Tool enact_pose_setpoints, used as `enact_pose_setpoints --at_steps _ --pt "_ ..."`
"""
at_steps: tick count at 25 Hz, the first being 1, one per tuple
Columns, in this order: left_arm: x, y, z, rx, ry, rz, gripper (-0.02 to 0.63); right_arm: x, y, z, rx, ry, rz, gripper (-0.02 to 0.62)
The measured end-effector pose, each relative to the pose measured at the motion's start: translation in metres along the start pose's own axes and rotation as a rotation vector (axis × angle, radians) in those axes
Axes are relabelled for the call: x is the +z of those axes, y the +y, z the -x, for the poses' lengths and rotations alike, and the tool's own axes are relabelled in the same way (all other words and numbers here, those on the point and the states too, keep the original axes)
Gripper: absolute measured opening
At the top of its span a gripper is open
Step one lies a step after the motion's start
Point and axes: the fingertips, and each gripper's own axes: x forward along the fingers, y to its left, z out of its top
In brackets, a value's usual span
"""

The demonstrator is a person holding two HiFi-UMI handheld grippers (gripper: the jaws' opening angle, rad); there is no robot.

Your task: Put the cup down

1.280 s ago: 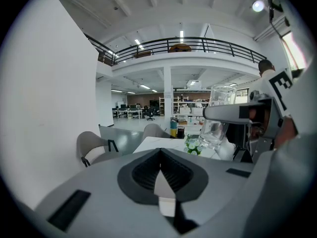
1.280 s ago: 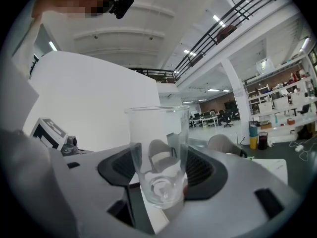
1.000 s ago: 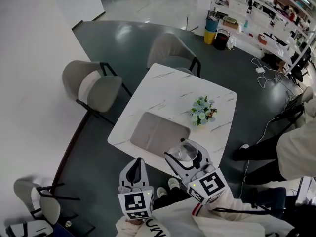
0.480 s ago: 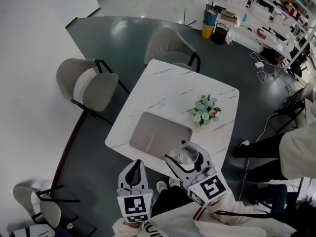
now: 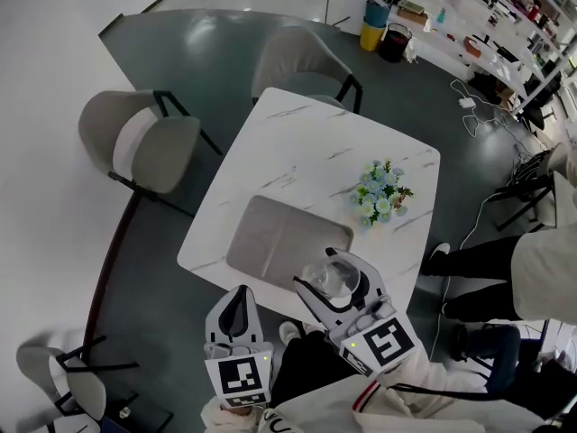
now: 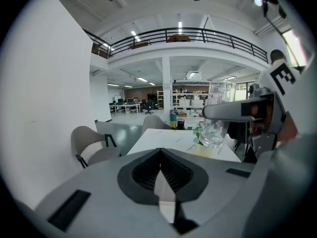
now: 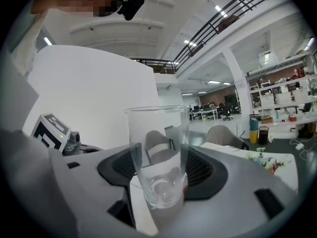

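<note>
A clear glass cup (image 5: 330, 277) stands upright between the jaws of my right gripper (image 5: 326, 282), which is shut on it above the near edge of the white marble table (image 5: 297, 156). In the right gripper view the cup (image 7: 157, 155) fills the middle, empty, with a pad against each side. My left gripper (image 5: 238, 303) hangs lower left, off the table's near edge, its jaws shut with nothing in them. From the left gripper view the cup (image 6: 214, 125) and the right gripper (image 6: 233, 111) show at the right, in front of the table.
A grey placemat (image 5: 281, 235) lies on the table just beyond the cup. A small bunch of flowers (image 5: 381, 191) stands to its right. Grey chairs (image 5: 144, 147) (image 5: 302, 61) stand at the table's left and far sides. A person (image 5: 541, 269) is at the right.
The head view has shifted, so the table and chairs sit a little further left in the frame. Both grippers hold their places and the cup stays gripped.
</note>
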Motion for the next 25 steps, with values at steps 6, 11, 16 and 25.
enact_pose_setpoints --at_steps 6,11,16,25 --pt "-0.009 0.007 -0.025 -0.012 0.004 0.004 0.009 -0.01 -0.003 -0.026 -0.002 0.005 0.021 0.279" --pt "-0.01 0.011 -0.045 -0.023 0.0 0.013 0.009 -0.019 -0.008 -0.045 -0.001 0.007 0.034 0.279" --pt "-0.016 0.018 -0.065 -0.031 0.007 0.018 0.009 -0.03 -0.016 -0.066 -0.001 0.017 0.04 0.279" --pt "-0.039 0.026 -0.102 -0.048 0.017 0.037 0.009 -0.062 -0.027 -0.102 0.001 0.045 0.043 0.279"
